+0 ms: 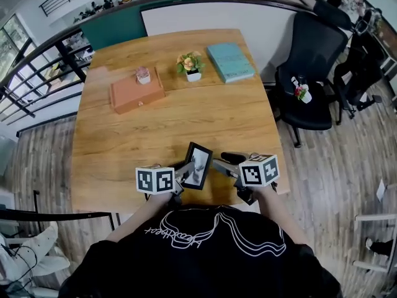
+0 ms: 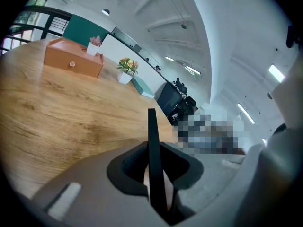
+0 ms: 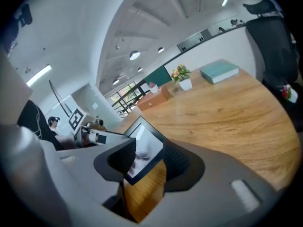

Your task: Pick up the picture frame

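The table [image 1: 186,117] shows open wood mid-picture, and its near edge runs under both grippers. At lower centre the left gripper [image 1: 184,172] clamps the picture frame [image 1: 197,165], long axis upright, face toward the wide-open right gripper [image 1: 224,163].

Bright, even white light falls from ceiling strip lights [image 2: 277,72] at two o'clock. Both gripper views bulge and go black at the corners. Close up, my left gripper [image 2: 154,167] blurs. Shadows on the table [image 1: 186,117] are faint.
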Action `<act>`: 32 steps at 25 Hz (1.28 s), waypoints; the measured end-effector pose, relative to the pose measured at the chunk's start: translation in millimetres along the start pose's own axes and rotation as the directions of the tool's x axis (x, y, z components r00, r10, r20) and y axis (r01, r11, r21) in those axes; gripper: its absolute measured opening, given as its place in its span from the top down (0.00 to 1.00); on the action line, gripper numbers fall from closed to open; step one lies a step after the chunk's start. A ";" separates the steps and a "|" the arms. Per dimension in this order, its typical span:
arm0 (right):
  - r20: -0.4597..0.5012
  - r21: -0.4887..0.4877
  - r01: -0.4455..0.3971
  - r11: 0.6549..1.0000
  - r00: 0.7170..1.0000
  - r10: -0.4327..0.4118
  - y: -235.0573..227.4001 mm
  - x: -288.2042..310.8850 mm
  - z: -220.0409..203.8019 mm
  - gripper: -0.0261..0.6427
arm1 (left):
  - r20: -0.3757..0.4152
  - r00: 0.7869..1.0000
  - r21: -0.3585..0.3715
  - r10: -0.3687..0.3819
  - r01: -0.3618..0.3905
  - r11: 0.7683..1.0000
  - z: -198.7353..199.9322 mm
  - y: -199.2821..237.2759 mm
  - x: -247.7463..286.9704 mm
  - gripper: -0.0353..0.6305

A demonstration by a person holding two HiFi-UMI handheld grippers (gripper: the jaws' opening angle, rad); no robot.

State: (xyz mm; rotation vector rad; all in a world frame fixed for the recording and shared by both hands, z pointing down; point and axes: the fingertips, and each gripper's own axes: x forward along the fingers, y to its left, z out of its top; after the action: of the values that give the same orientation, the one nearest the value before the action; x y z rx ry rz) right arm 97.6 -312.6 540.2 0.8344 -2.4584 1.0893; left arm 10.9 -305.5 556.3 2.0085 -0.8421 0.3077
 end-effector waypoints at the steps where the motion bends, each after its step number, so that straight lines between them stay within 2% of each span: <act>1: 0.012 -0.035 -0.011 0.999 1.000 0.011 5.2 -8.1 4.6 0.66 | 0.018 1.000 -0.004 -0.005 0.005 1.000 4.9 -3.3 -3.5 0.84; 5: 0.069 -0.144 -0.030 0.989 0.997 0.040 24.2 -39.6 20.1 0.70 | 0.112 0.994 0.029 0.005 -0.008 1.000 29.6 -17.8 -22.2 0.84; 7: 0.108 -0.189 -0.040 0.981 0.992 0.061 35.4 -53.8 27.3 0.75 | 0.165 0.986 0.056 0.006 -0.016 0.998 42.2 -29.6 -33.9 0.84; 12: 0.189 -0.265 -0.075 0.961 0.974 0.128 63.9 -81.9 45.4 0.92 | 0.274 0.961 0.102 -0.047 0.019 0.995 65.5 -73.7 -59.5 0.84; 15: 0.213 -0.301 -0.068 0.951 0.967 0.137 74.1 -92.4 48.5 0.92 | 0.302 0.950 0.144 -0.083 0.041 0.989 69.4 -100.0 -71.0 0.84; 23: 0.279 -0.260 -0.133 0.956 0.938 0.207 81.2 -114.2 49.7 0.92 | 0.333 0.935 0.192 -0.122 0.060 0.980 70.8 -133.0 -86.6 0.84; 27: 0.308 -0.257 -0.141 0.956 0.926 0.219 82.7 -121.3 54.1 0.92 | 0.341 0.933 0.202 -0.113 0.044 0.978 70.1 -137.5 -90.8 0.84; 32: 0.303 -0.223 -0.168 0.960 0.924 0.232 82.0 -118.6 46.8 0.92 | 0.333 0.938 0.191 -0.093 0.030 0.981 65.8 -133.8 -89.9 0.84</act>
State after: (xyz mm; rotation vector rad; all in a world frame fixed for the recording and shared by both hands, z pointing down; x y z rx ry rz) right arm 135.5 -258.6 403.7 0.7656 -2.9271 0.8064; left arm 27.1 -272.4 386.2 2.2960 -0.9899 -0.0036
